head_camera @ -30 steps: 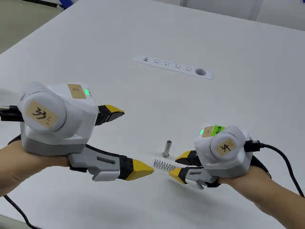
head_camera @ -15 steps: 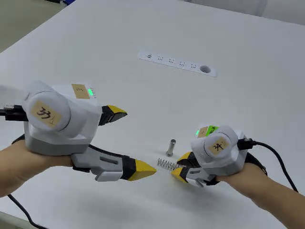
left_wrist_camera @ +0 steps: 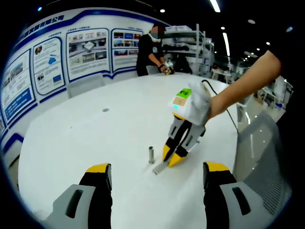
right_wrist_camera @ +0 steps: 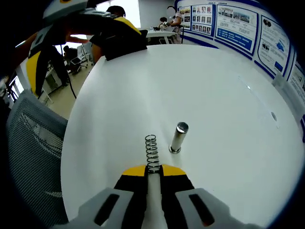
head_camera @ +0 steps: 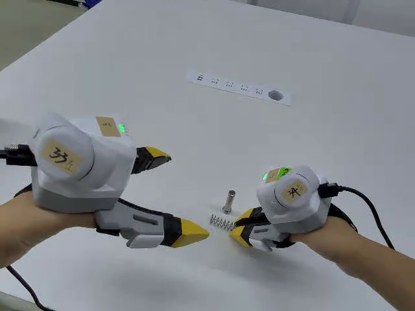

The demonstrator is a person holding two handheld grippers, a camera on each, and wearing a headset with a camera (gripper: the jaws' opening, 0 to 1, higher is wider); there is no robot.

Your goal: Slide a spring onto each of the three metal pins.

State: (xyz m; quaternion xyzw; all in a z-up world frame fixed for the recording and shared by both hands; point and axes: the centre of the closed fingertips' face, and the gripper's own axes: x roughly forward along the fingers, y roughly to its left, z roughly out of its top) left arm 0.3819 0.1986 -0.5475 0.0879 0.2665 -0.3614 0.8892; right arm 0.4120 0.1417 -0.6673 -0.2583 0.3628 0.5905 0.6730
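Note:
A short metal pin (head_camera: pixel 228 201) (right_wrist_camera: pixel 178 137) (left_wrist_camera: pixel 151 154) stands upright on the white table (head_camera: pixel 194 129). Just in front of it lies a small wire spring (head_camera: pixel 222 222) (right_wrist_camera: pixel 151 152) (left_wrist_camera: pixel 159 167), level with the table. My right gripper (head_camera: pixel 238 230) (right_wrist_camera: pixel 148 171) is shut on one end of the spring, its yellow tips pinching the coil. My left gripper (head_camera: pixel 178 194) (left_wrist_camera: pixel 155 175) hovers open to the left, its jaws spread wide apart, with nothing between them. The spring's free end points toward my left gripper's lower tip.
A white power strip (head_camera: pixel 237 88) is set flush in the table farther back. In the left gripper view a person (left_wrist_camera: pixel 152 50) stands at the table's far end beside shelving. A mesh chair back (right_wrist_camera: pixel 28 157) is at the table's edge.
My right gripper has closed its jaws on the spring's end and shifted slightly left. The left gripper has stayed open and nearly still.

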